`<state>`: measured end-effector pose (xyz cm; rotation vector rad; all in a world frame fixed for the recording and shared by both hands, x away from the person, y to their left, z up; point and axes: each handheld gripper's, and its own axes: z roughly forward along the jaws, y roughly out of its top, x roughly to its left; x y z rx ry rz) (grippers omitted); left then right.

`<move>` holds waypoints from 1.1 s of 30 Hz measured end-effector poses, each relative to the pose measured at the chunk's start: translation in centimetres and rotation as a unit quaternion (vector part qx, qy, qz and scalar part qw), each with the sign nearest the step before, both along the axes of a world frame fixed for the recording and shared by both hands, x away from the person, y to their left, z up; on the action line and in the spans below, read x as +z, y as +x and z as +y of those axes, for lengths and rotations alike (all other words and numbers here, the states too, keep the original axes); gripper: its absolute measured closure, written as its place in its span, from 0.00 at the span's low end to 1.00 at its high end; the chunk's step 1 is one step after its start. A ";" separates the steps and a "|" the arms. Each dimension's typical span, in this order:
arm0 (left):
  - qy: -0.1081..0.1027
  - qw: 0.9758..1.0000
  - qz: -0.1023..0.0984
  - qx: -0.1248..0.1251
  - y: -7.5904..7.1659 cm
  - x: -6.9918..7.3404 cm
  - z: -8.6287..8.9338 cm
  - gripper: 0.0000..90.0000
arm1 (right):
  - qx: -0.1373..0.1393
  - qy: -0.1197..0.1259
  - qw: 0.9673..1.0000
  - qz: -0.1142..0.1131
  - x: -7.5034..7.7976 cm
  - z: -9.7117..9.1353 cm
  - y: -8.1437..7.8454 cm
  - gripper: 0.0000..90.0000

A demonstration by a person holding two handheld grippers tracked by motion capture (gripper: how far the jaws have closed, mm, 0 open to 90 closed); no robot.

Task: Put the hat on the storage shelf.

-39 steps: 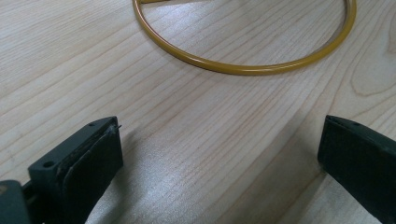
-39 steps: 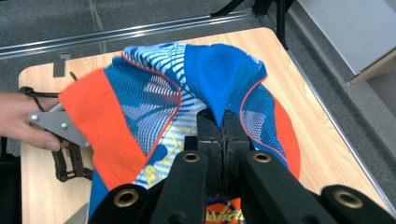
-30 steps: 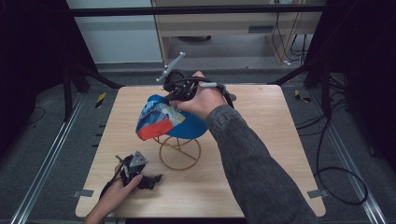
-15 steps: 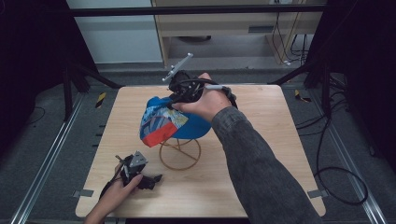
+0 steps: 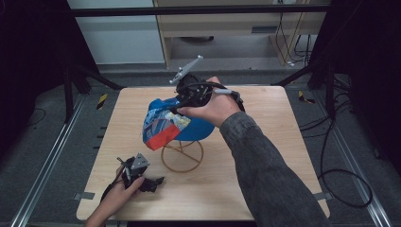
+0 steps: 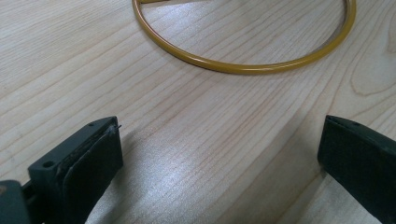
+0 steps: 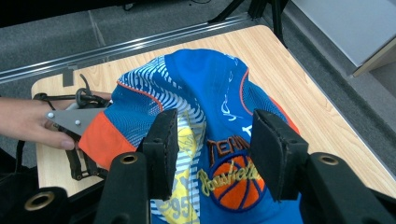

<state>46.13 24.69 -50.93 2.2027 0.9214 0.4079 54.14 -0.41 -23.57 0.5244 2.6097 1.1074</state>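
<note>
A blue cap [image 5: 176,124] with orange and white panels and a basketball print [image 7: 233,179] rests on top of a yellow wire stand [image 5: 182,158] at the table's middle. My right gripper [image 5: 179,105] hovers at the cap's far upper side, tilted down onto it. In the right gripper view its jaws [image 7: 212,119] stand open, and the cap's crown lies just beyond the gap. My left gripper [image 5: 158,181] lies low on the table near the front left edge. It is open with bare wood between its fingers [image 6: 219,135], and the stand's ring base [image 6: 243,68] lies just ahead.
The light wooden table [image 5: 265,113] stands inside a dark metal frame, with grey floor and cables around it. The person's right forearm [image 5: 265,165] crosses the right half of the table. A wooden shelf unit stands behind the far edge.
The right gripper and the cap beneath it have drifted slightly to the right. The left gripper has stayed where it was.
</note>
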 end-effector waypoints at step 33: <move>0.000 1.000 0.000 0.000 0.0 0.0 0.0 0.00 | -0.019 0.019 1.000 -0.006 -0.6 -1.2 -1.3 0.31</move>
